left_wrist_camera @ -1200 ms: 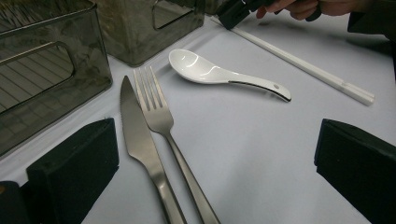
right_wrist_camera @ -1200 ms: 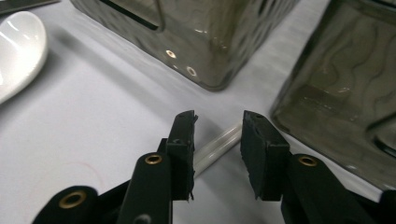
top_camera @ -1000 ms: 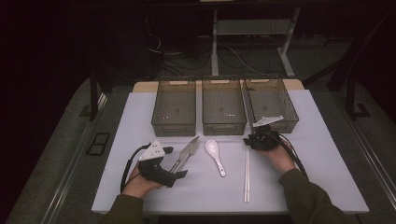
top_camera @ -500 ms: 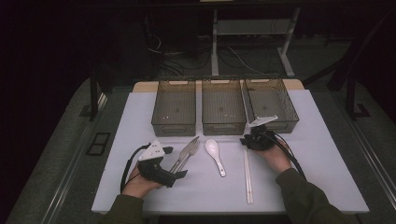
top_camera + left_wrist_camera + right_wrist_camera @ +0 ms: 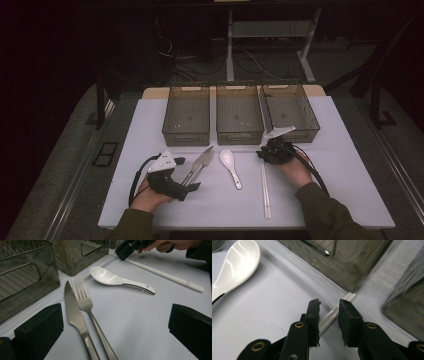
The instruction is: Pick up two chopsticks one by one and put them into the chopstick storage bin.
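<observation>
White tabletop (image 5: pixel 350 175), three bins (image 5: pixel 239 116) at far edge | chopsticks (image 5: pixel 334 312) lie right of spoon (image 5: pixel 231 165), between right gripper (image 5: pixel 329 307) jaws, which just narrowed, pads not pressing | left gripper (image 5: pixel 112 322) wide open over knife (image 5: pixel 75 315) and fork (image 5: pixel 86 302)

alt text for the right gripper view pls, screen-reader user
The right gripper straddles the far end of a pair of white chopsticks lying on the white table, jaws narrowly apart, with a gap beside the right pad. A white ceramic spoon lies upper left; smoky clear bins stand behind.
</observation>
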